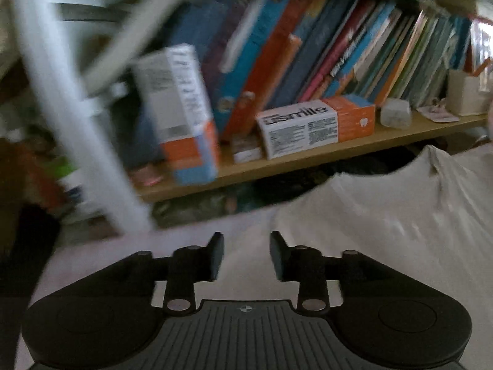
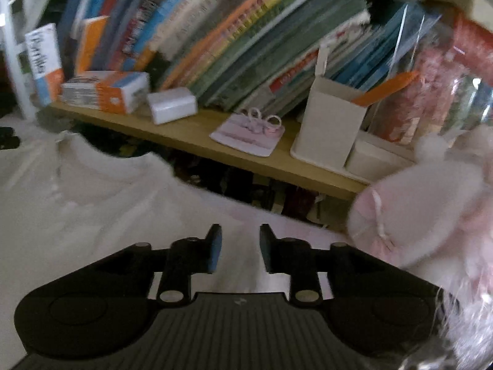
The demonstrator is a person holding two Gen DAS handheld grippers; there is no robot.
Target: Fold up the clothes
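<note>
We find the left tongs [image 1: 246, 254] apart and empty, poised low over a pale surface, with the white garment [image 1: 400, 215] spread flat just ahead and to their right, its neckline towards the wooden shelf [image 1: 308, 162]. The right tongs [image 2: 237, 248] likewise stand apart, gripping nothing, at the same garment's [image 2: 77, 191] right edge. A fluffy pink-and-white toy [image 2: 431, 209] lies near their right side. Leaning books [image 2: 246, 46] and an orange-and-white box [image 1: 317, 128] occupy the shelf
</note>
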